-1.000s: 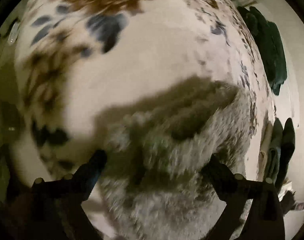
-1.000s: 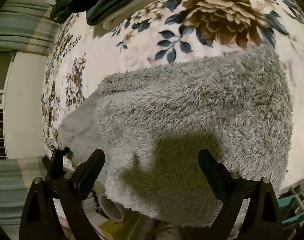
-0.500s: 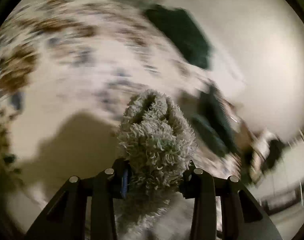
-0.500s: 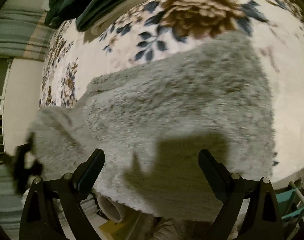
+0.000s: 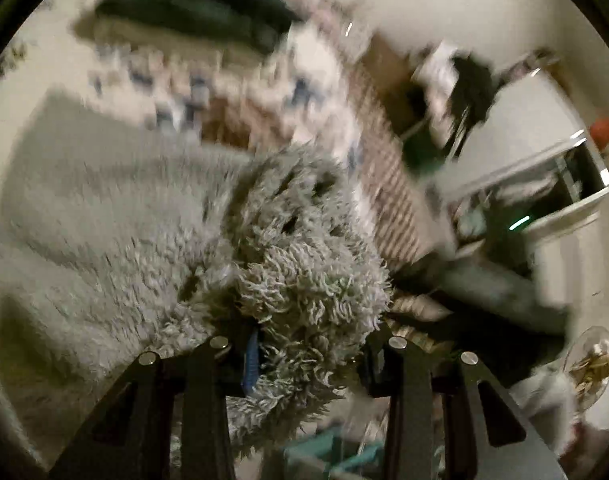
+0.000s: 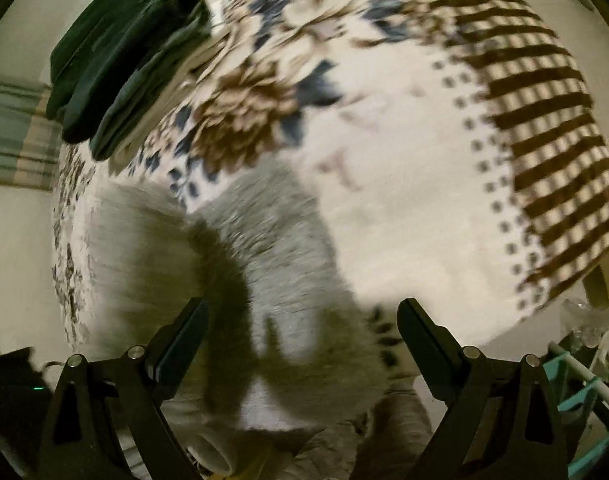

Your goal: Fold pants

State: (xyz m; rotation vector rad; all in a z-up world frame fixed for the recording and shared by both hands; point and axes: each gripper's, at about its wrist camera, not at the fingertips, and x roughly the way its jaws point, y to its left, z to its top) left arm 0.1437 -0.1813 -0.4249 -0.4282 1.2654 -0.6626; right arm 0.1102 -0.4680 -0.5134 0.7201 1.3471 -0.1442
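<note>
Between the left fingers: the left gripper [image 5: 310,344] is clamping a thick bunch of the fluffy grey pants [image 5: 304,272], and the log of motion shows the jaws easing slightly apart while the fabric is still sitting between the pads.
Pants in left view: the rest of the grey fabric is trailing away to the left of the picture, lying on the floral blanket [image 5: 240,92], much blurred.
Left view only: dark green folded clothes [image 5: 192,12] are lying at the top on the blanket; at the right side a white cabinet with a glass front [image 5: 560,184] and a cluttered room corner are showing, all too smeared to name exactly.
Right tongs: the right gripper [image 6: 302,340] is standing with its fingers wide apart, holding nothing, hovering above the pants.
Pants in right view: the pants [image 6: 264,248] are lying on the blanket [image 6: 404,160] in the lower left part, with the dark shadow of the tool falling across them.
Right view only: a brown striped border [image 6: 544,120] of the blanket is running along the right side; the dark green clothes [image 6: 120,56] are piled at the upper left; a teal rack [image 6: 584,384] is showing at the lower right edge.
</note>
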